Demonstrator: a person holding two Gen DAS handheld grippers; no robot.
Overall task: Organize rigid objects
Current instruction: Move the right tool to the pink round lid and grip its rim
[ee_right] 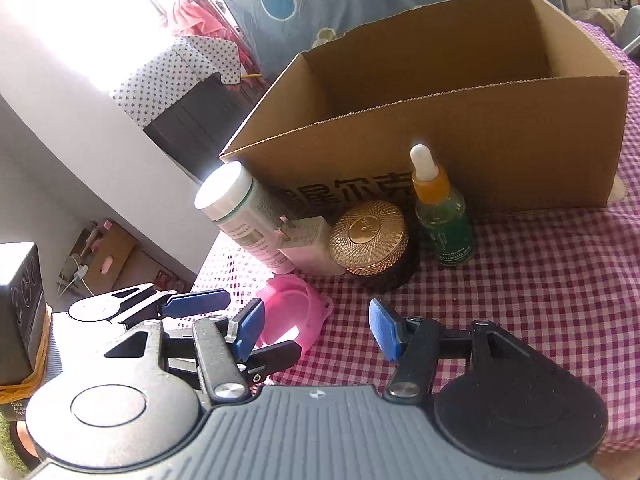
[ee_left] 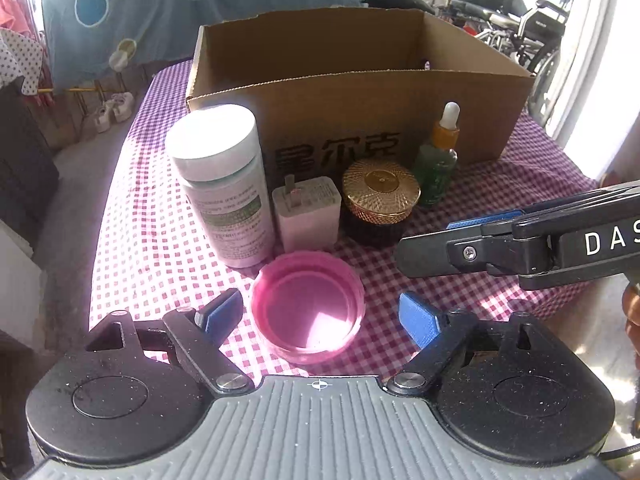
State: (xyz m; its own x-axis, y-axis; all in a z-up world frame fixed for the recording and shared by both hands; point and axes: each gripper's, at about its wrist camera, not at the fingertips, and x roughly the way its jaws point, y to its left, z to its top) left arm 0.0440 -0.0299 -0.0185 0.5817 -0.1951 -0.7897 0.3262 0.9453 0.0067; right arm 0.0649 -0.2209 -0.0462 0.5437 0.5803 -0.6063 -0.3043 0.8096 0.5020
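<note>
The box [ee_left: 360, 80] floor is hidden behind its near wall, and the print on the white bottle [ee_left: 224, 184] is too blurred to read. Beside it, left to right, stand a charger [ee_left: 308, 216], a gold-lidded jar [ee_left: 380, 204] and a dropper bottle [ee_left: 438, 160]. The pink lid [ee_left: 308, 306] lies between the released left gripper's [ee_left: 320, 316] pads, untouched. The right gripper [ee_right: 316, 328], also unclenched, holds nothing, with the lid just left of it.
</note>
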